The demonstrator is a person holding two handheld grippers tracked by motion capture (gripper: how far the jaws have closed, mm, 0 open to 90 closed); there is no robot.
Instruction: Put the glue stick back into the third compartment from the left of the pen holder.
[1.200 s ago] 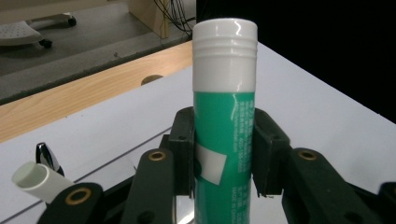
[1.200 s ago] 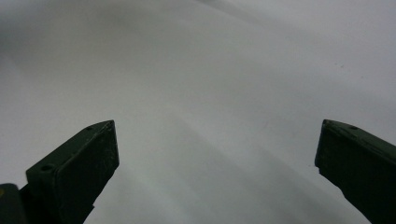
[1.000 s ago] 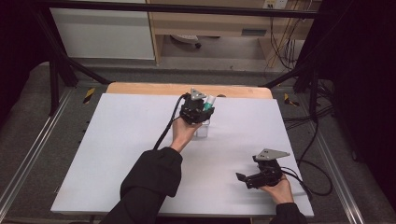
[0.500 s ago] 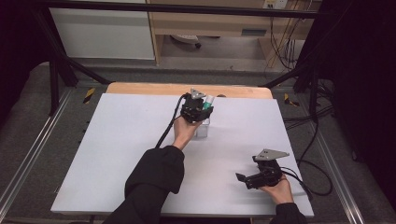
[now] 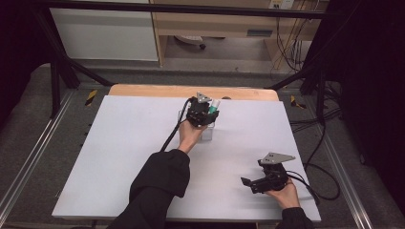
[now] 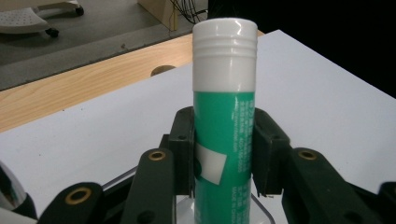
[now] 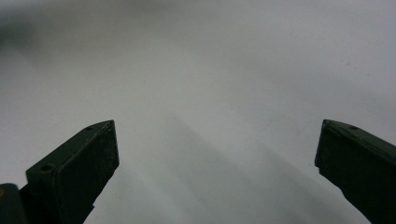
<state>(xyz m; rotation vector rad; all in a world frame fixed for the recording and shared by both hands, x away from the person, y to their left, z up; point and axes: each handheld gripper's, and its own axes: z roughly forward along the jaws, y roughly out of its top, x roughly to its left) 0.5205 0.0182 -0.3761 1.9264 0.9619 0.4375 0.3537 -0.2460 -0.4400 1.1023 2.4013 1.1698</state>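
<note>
A: Near edge first. What's the right gripper (image 5: 248, 183) doing?

B: Low over the white tabletop (image 5: 119, 157), near its front right corner, held in a hand (image 5: 282, 194) that comes in from the bottom edge. Jaws spread wide, nothing between them. Its own view has bare white surface beyond the two black jaws.

A: And further out?

B: A dark sleeve (image 5: 160, 179) reaches across the middle of the tabletop. The left gripper (image 5: 204, 113) sits toward the far side, close to the wooden strip (image 5: 143, 90) along the back edge.

A: Its state?

B: Pinching a glue stick (image 6: 224, 116): green body, white ribbed cap, upright. In the left gripper view both pads press the green body from either side, below the cap.

A: Where does the glue stick stand?

B: Its lower end sits inside a clear container (image 5: 207, 131) on the tabletop; the rim shows just beneath the jaws. Whether the base touches the bottom, cannot tell.

A: Beyond the tabletop?

B: Grey floor, a white cabinet, hanging cables at far right.
</note>
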